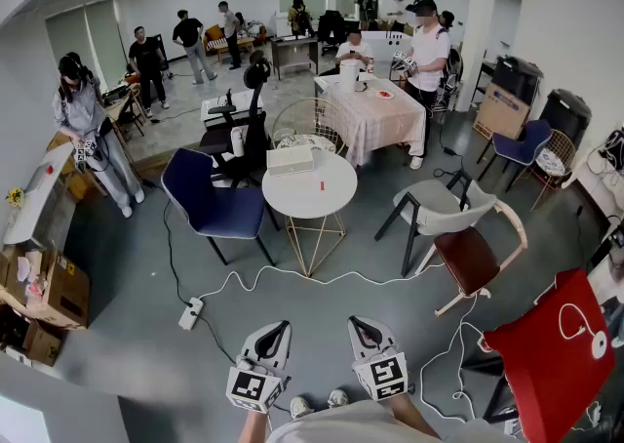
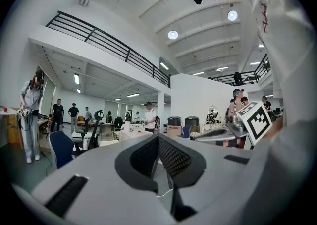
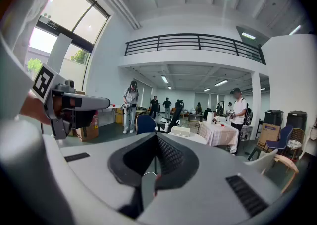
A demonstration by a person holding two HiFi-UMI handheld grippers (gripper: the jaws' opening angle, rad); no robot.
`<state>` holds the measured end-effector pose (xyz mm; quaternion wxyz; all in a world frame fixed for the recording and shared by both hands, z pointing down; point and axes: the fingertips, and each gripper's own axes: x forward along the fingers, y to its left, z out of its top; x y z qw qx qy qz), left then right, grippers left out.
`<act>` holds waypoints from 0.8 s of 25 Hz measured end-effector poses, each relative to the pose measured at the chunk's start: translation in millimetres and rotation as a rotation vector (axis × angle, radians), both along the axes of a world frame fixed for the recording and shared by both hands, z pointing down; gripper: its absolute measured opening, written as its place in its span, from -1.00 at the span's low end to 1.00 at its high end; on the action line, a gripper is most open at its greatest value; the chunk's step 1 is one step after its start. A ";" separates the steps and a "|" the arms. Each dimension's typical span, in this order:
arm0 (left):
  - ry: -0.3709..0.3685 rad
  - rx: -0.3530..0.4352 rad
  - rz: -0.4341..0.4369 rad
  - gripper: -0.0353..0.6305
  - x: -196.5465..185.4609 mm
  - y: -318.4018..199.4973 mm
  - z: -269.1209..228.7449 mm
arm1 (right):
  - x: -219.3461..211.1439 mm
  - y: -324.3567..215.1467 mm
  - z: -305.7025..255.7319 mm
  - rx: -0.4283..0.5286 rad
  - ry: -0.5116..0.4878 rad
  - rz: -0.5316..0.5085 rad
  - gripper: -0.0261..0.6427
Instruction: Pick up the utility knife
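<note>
Left tool: I am holding my left tool [image 1: 276, 332] low in front of my body, pointing about level. Its jaws are pressing together with nothing between them.
Right tool: I am carrying my right tool [image 1: 363, 326] beside it, dipping a little. Its jaws are closed on each other too, and it is empty.
Where the knife is: I am not making out a utility knife for certain. My best candidate is a small red thing [image 1: 321, 185] lying on the round white worktop [image 1: 341, 207], near the white box [image 1: 291, 159] and on the side toward me. It is too small to confirm.
Direction: That red thing is lying straight ahead of both tools and well apart from them, with open floor [image 1: 136, 334] between.
Nearer hand: It is sitting on a line roughly midway between the two tools, so I am judging neither clearly nearer.
Long axis: I am not able to tell which way it runs from here.
Step in hand: I am judging the approach as not yet begun. I will need to close in on the worktop and part one tool's jaws first.
Risk: A white cable [image 1: 292, 275] is trailing across the floor in my path. A blue chair [image 1: 210, 199] and a grey chair [image 1: 444, 212] are flanking the worktop.
</note>
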<state>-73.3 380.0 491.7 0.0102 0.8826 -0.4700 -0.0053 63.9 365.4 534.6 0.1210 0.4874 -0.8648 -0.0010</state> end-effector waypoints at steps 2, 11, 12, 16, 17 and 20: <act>0.004 -0.001 0.001 -0.86 5.1 -0.8 0.2 | 3.6 -1.0 -1.1 0.006 -0.005 0.001 -0.87; -0.004 0.007 0.004 -0.86 20.2 -9.4 -4.0 | 14.9 -12.5 -6.6 0.021 -0.017 -0.003 -0.87; -0.005 0.004 0.004 -0.86 22.8 -10.0 -3.2 | 17.7 -13.4 -6.5 0.020 -0.021 -0.003 -0.87; -0.006 -0.006 -0.001 -0.86 32.0 -13.3 0.3 | 26.1 -16.4 -3.8 0.018 -0.044 -0.017 -0.87; -0.008 -0.008 -0.002 -0.86 34.0 -15.1 0.5 | 27.9 -17.7 -3.5 0.018 -0.046 -0.021 -0.87; -0.015 -0.017 -0.003 -0.86 42.0 -18.5 1.2 | 36.2 -20.9 -1.8 0.017 -0.046 -0.023 -0.87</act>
